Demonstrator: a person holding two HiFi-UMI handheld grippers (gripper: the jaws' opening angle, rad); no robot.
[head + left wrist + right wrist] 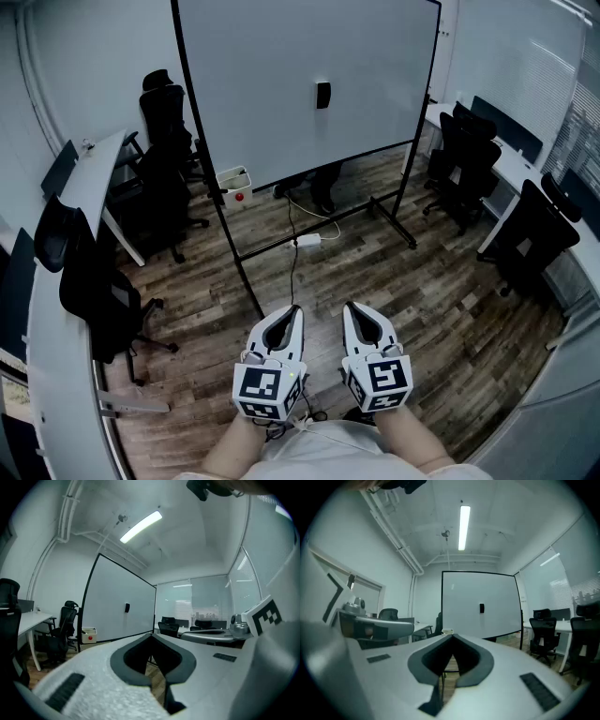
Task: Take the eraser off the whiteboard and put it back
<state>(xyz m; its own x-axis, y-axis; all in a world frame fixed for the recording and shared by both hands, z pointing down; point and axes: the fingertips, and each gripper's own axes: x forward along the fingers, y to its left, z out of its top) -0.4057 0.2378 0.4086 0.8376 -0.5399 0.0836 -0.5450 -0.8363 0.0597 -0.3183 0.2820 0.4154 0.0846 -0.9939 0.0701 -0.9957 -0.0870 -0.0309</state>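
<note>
Small black rectangular eraser, judged light and rigid, is best pinched across its narrow sides; left gripper and right gripper are pressed together, empty.

a small white box with a red dot stands on a floor of worn grey-brown wood planks. to the box's left, black office chairs crowd against a long white desk that curves along a pale wall; another black chair sits further along that desk. just right of the box a thin cable runs over the planks beside a white power block. well to the box's right, more black chairs stand by a second white desk under a window with slatted blinds. overhead a long tube light glows on the white ceiling, with pipes running near it.
</note>
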